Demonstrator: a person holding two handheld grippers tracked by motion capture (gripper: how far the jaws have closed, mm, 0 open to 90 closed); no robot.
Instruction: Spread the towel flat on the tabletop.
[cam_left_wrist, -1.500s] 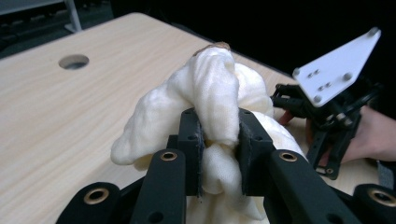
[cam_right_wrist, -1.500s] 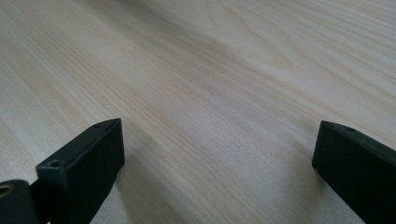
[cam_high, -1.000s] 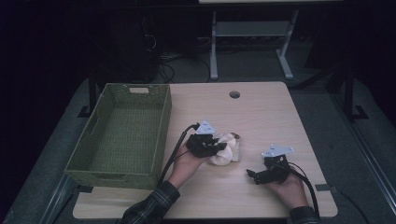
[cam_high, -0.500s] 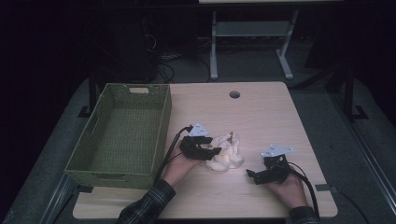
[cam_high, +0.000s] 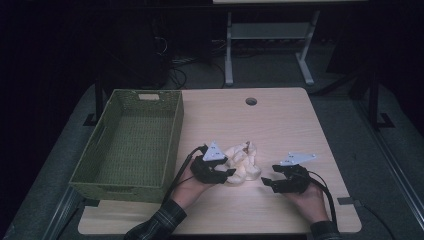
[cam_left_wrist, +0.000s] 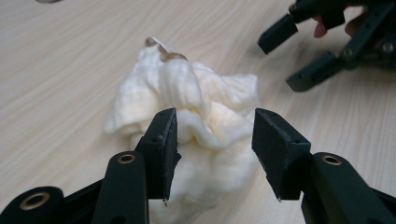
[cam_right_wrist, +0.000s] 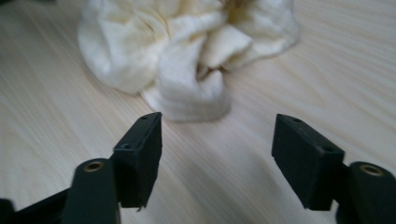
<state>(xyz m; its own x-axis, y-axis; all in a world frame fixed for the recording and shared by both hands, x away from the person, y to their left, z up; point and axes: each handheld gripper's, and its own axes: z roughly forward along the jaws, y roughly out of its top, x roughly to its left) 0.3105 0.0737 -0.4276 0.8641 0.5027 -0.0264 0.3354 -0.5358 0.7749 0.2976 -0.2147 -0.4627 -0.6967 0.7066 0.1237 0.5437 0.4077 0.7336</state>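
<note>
cloth (cam_high: 241, 162): cream, crumpled heap on table, right of green woven basket (cam_high: 131, 145) | left gripper (cam_high: 226, 173): jaws parted, just closing slightly, astride cloth, no grip | right gripper (cam_high: 267, 182): jaws apart, just narrowing, nothing held | table (cam_high: 280, 125): pale wood; room dark

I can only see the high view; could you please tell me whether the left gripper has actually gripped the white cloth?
Observer: Not yet. In the left gripper view, the left gripper has the white cloth between its jaws. They have just been closing, but the pads do not appear to press on it.
Operator: Thank you. Is the right gripper touching the cloth?
Observer: No. In the right gripper view, the right gripper has just been closing its jaws over bare table. The cloth lies ahead of them, apart from both.
</note>
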